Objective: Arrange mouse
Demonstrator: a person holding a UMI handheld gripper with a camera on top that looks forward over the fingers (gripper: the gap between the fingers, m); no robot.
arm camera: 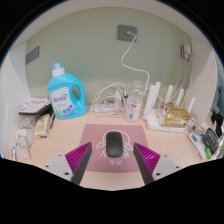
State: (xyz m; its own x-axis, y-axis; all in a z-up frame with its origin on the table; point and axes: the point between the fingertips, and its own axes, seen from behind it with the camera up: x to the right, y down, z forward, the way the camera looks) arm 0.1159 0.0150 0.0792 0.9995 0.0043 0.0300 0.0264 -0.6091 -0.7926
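Observation:
A dark grey computer mouse [114, 146] lies on a pink mouse mat [98, 136] on the pale desk. My gripper [113, 157] is low over the mat, its two fingers with magenta pads [78, 157] spread wide. The mouse sits between the fingertips with a gap at either side and rests on the mat. Nothing is held.
A blue detergent bottle [66, 94] stands at the back left, with small packets [38, 112] beside it. White cables [112, 98] and a small jar [133, 110] lie behind the mat. A white power strip with plugs [164, 112] sits to the right, against the wall.

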